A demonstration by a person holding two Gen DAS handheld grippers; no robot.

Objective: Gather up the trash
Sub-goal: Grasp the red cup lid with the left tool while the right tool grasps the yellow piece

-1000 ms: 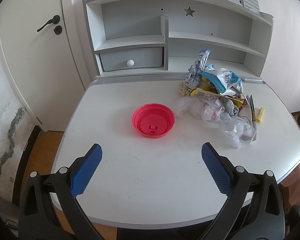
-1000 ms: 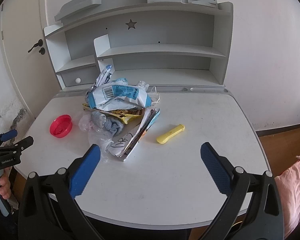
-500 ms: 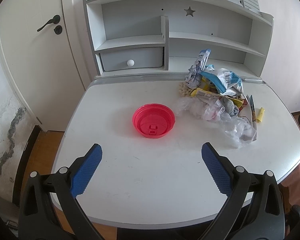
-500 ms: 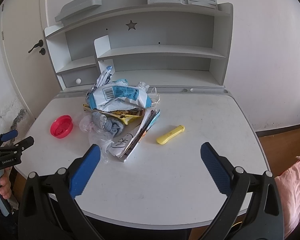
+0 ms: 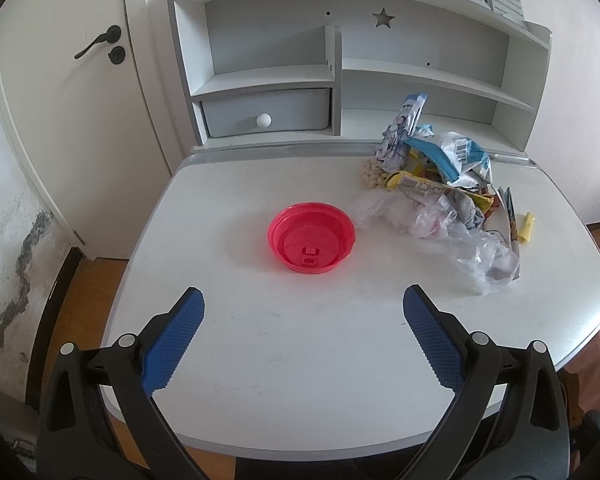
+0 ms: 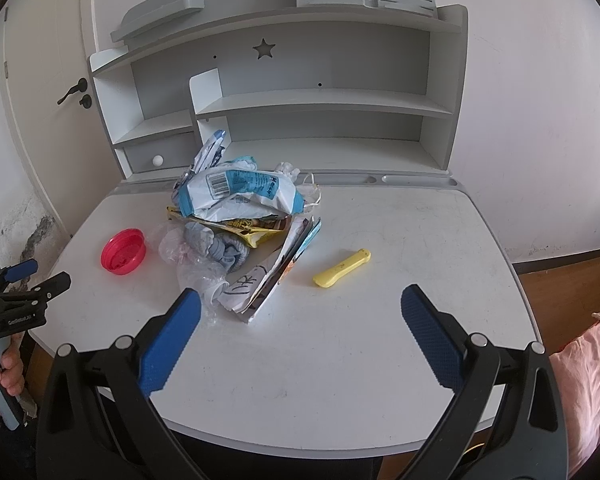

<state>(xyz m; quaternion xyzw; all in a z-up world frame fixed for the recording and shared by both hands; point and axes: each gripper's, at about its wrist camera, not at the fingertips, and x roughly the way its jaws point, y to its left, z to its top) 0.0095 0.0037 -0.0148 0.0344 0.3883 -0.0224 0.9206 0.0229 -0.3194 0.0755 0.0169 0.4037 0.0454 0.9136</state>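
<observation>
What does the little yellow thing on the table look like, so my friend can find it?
Start at the white desk with grey shelves behind it, then find the pile of crumpled wrappers and plastic bags in its middle. Just right of the pile, lying flat and alone, is a small yellow plastic handle-shaped stick. It is the only smooth, solid yellow piece, apart from the crinkly trash.

A home bedroom or study: a white worktop (image 5: 300, 380) with a grey shelf unit (image 5: 340, 76) bearing a star cut-out (image 5: 383, 18), a panelled door (image 5: 72, 100), wooden floor (image 6: 572, 276), cracked wall plaster (image 5: 16, 256).
</observation>
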